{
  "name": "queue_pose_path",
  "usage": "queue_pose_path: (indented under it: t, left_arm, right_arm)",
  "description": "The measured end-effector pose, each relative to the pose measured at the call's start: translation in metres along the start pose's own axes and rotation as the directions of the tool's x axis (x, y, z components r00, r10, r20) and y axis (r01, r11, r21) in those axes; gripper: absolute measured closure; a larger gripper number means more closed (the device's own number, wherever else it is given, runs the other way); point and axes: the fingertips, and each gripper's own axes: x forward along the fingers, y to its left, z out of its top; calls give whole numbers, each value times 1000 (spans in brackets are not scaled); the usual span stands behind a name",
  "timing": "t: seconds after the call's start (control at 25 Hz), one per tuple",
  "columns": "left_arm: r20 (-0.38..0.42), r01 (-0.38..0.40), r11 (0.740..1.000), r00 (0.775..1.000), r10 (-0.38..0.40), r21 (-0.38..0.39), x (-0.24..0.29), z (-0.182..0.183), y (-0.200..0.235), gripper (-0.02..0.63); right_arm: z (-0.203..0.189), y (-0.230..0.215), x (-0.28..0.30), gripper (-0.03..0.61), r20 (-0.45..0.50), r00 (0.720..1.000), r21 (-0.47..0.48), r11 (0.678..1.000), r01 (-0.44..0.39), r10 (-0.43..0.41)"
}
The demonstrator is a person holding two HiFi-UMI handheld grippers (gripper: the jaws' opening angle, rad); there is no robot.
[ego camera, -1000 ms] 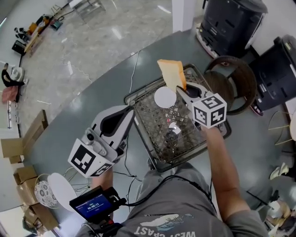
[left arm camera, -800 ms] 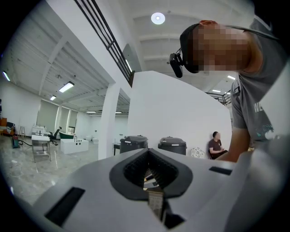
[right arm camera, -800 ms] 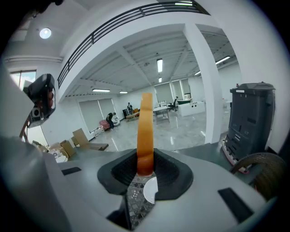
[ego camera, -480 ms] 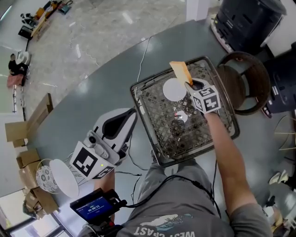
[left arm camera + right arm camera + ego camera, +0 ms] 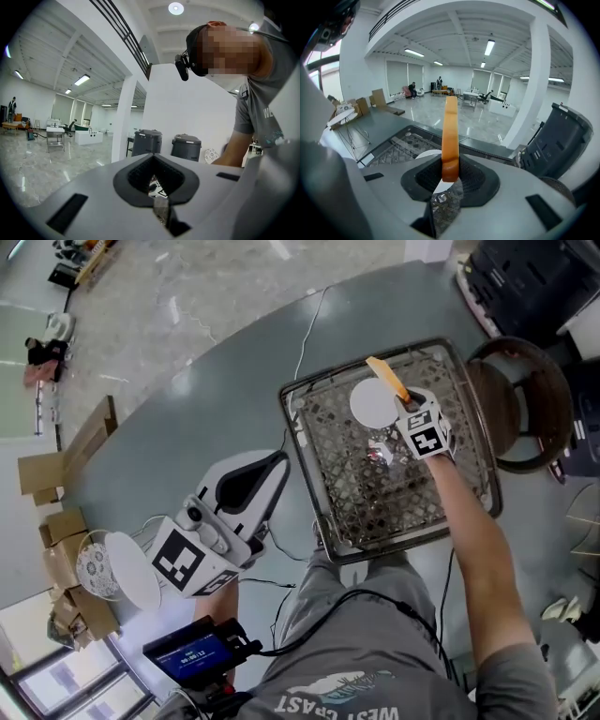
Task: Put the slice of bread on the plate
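The bread (image 5: 386, 377) stands on edge, pinched at its lower end by the right gripper (image 5: 405, 401), just over the white plate (image 5: 373, 407) in the mesh tray (image 5: 412, 512); whether it touches the plate cannot be told. The left gripper (image 5: 279, 461) hangs well apart over the table (image 5: 216, 399), its jaws pressed together on nothing.

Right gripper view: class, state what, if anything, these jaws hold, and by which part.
The right gripper is shut on the slice of bread, pinching it by its lower end. The rest of the slice stands upright and edge-on above the jaws.
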Motion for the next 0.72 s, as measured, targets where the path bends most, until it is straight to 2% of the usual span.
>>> queue_pose_path:
  t: [0.16, 0.32, 0.4, 0.56, 0.72]
  left_arm:
    - [-26, -18, 1000, 1000, 17, -16, 3, -9, 2, 607]
    - [-36, -16, 999, 999, 15, -29, 14, -23, 8, 607]
    - [-47, -24, 999, 999, 22, -39, 13, -32, 11, 607]
    - [-61, -25, 998, 998, 21, -58, 13, -46, 19, 607]
    - [-74, -32, 997, 997, 27, -66, 8, -57, 24, 607]
  right_arm:
    - [-9, -1, 19, 485, -23, 999, -142, 989, 33, -36]
    - [-24, -10, 39, 485, -52, 994, -290, 954, 78, -97]
    - [-32, -4, 48, 485, -62, 990, -367, 926, 94, -125]
    - [-46, 3, 62, 485, -79, 977, -513, 849, 131, -198]
    - [-60, 21, 75, 485, -98, 970, -613, 781, 118, -223]
